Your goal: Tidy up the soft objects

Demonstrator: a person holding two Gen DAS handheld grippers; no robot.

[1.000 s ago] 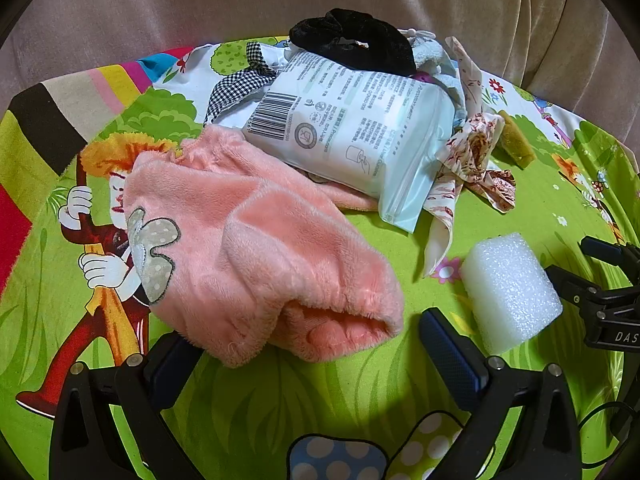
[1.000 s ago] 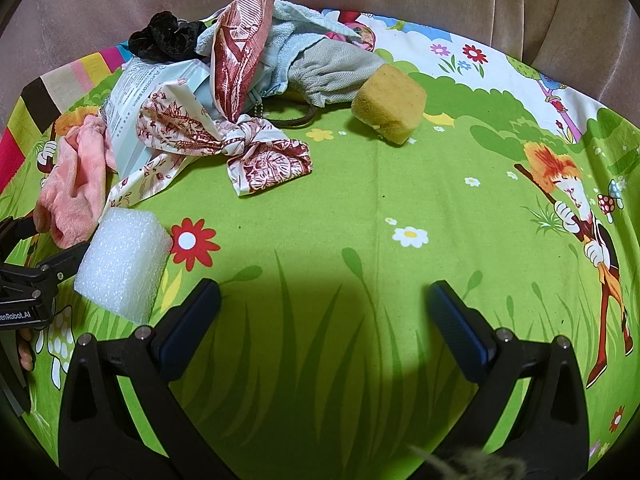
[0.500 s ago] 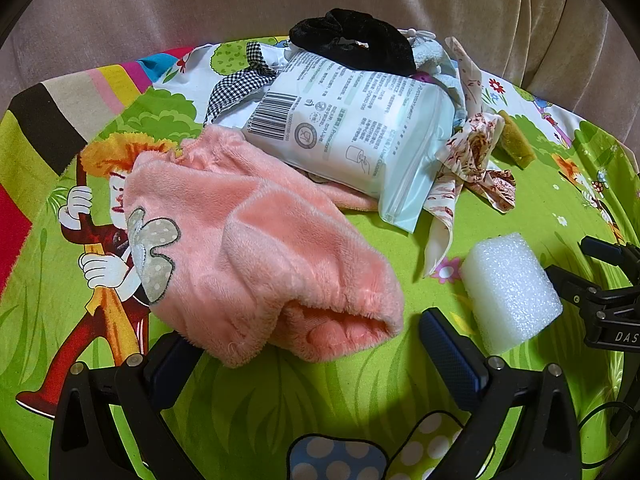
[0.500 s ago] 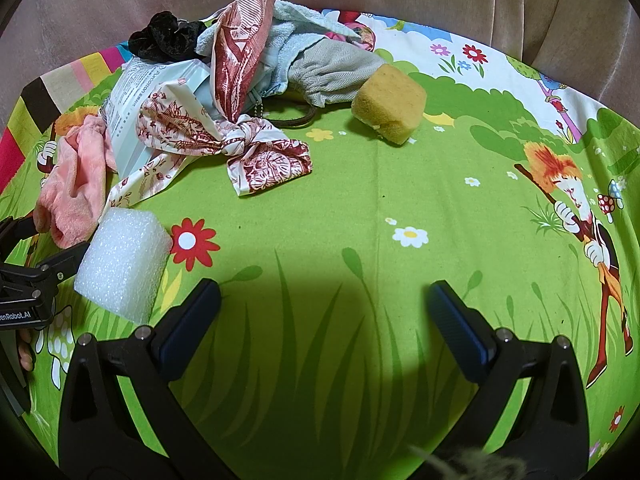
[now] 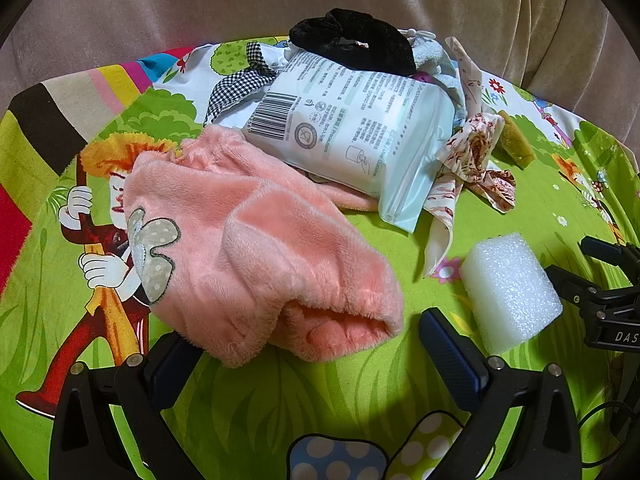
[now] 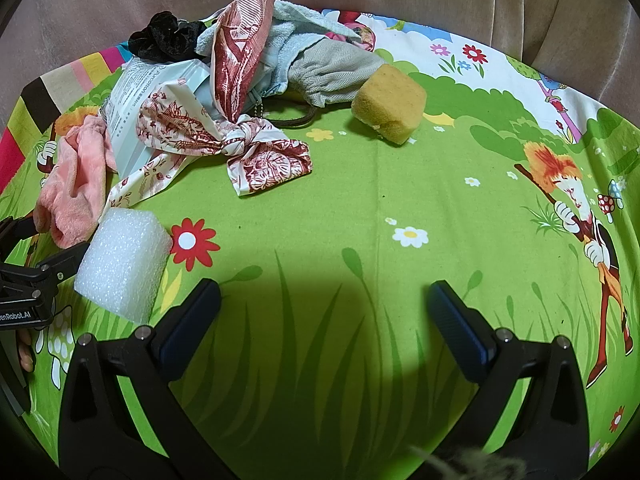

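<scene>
Nothing has moved since the earlier frames: your left gripper point(image 5: 308, 354) stays spread, its jaws flanking the open end of the pink sleeve point(image 5: 248, 240) at centre frame. Your right gripper point(image 6: 324, 312) stays spread over bare green cloth point(image 6: 360, 208), holding nothing. The white foam point(image 6: 124, 260) lies at lower left, the yellow sponge point(image 6: 390, 102) upper centre, the remaining pile upper left.
</scene>
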